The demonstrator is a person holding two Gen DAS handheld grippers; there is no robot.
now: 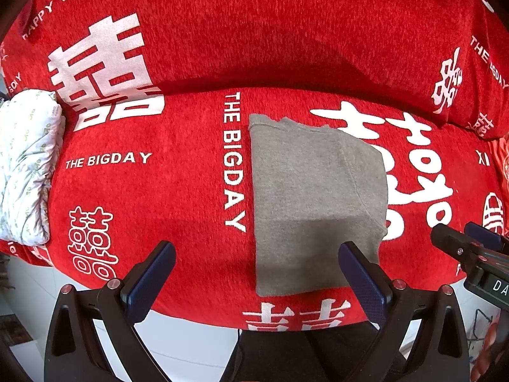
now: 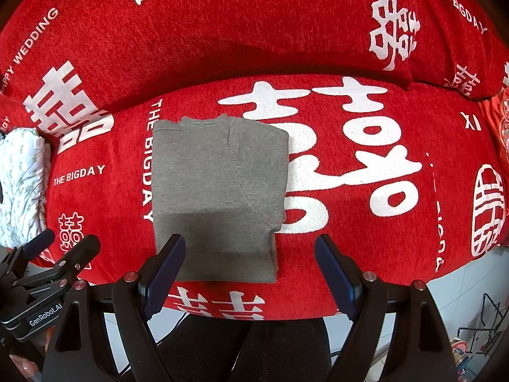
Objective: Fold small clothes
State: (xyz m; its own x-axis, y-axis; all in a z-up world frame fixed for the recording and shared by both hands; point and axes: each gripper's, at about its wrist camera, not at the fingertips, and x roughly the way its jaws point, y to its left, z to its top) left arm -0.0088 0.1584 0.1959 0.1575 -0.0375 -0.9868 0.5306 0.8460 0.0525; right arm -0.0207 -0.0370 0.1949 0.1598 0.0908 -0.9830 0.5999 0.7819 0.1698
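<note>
Grey garment (image 1: 315, 203) lies folded flat in a rough rectangle on the red cover (image 1: 165, 191), near its front edge, approx. centre. Left gripper (image 1: 256, 273) and right gripper (image 2: 249, 267) both hover w/ jaws wide, holding nothing. White patterned bundle (image 1: 27, 165) sits far left on the cover.

left wrist: near, facing sofa (image 1: 191, 191) | right wrist: alongside (shares garment (image 2: 216, 197))
</note>
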